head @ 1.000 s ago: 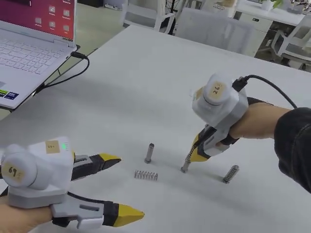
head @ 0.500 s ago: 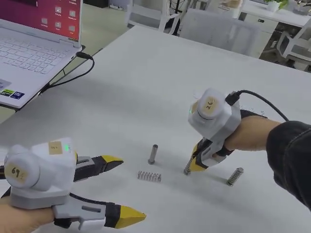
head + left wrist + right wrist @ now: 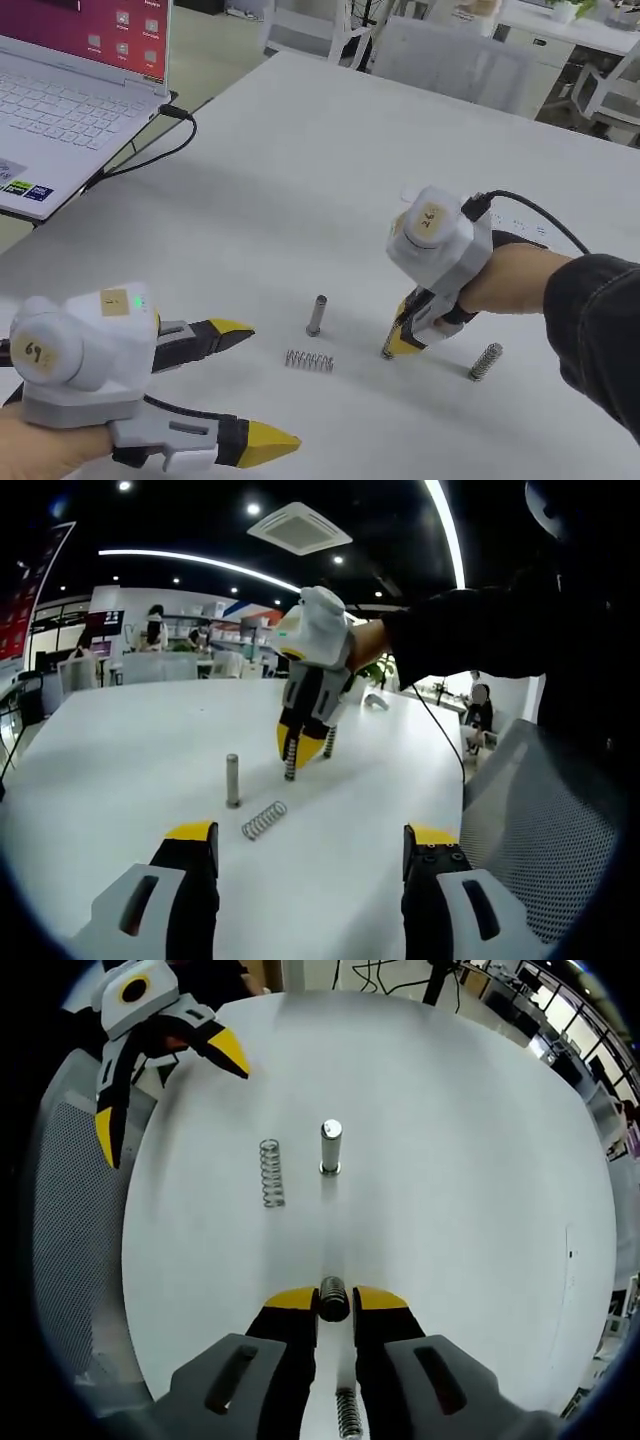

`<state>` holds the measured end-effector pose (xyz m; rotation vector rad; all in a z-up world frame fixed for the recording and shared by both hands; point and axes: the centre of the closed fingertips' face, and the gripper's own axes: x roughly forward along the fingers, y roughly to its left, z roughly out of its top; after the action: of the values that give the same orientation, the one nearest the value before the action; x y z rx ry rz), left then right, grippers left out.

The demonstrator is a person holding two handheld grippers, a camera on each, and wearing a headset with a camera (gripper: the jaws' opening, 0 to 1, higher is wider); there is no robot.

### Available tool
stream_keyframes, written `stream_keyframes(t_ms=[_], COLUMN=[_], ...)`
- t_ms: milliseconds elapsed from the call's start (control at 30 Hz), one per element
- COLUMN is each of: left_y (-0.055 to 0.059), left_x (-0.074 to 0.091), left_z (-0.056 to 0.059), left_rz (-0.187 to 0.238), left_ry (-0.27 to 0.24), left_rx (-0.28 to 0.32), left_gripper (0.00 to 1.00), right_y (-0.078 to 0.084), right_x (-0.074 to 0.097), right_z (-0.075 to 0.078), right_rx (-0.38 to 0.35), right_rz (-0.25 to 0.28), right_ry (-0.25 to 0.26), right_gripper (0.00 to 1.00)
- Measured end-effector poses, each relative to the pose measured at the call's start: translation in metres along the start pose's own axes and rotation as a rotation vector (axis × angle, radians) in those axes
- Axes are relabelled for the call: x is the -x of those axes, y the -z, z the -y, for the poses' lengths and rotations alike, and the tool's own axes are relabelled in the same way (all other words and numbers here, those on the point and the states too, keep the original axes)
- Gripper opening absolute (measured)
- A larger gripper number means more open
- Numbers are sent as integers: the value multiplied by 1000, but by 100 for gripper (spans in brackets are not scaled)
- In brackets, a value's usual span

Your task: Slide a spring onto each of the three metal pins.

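The small coiled steel-wire spring (image 3: 333,1300) looks light, bouncy and quick to flick away, so I pinch it gently across its upper coils. My right gripper (image 3: 400,343) is narrowed on it, tips down at the white table (image 3: 300,180). The bare upright grey metal pin (image 3: 317,315) stands nearby, towards my wide-open, empty left gripper (image 3: 268,384), with a loose spring (image 3: 307,360) lying just beside it.

laptop (image 3: 60,110): cut off left | loose spring (image 3: 345,1412): partly behind right hand-held gripper (image 3: 333,1300)

Ceiling strips (image 3: 447,535) are lighting the table (image 3: 300,170) evenly, casting soft shadows beneath the right gripper (image 3: 397,346). Both gripper views are bending at their edges.
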<state>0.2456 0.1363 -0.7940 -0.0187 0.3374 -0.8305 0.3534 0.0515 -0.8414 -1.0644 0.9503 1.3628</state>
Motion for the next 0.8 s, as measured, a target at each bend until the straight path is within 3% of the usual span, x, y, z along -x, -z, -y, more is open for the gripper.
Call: stream_keyframes(t_ms=[400,800], left_y=[0,-4], left_x=[0,2], left_z=[2,3], left_rz=[0,6], left_ry=[0,2], left_rx=[0,-8], left_gripper=[71,71], right_y=[-10,-35], right_x=[9,17], right_z=[-4,-16], right_rx=[11,76], right_rz=[33,68], right_ry=[5,1], right_gripper=[20,21])
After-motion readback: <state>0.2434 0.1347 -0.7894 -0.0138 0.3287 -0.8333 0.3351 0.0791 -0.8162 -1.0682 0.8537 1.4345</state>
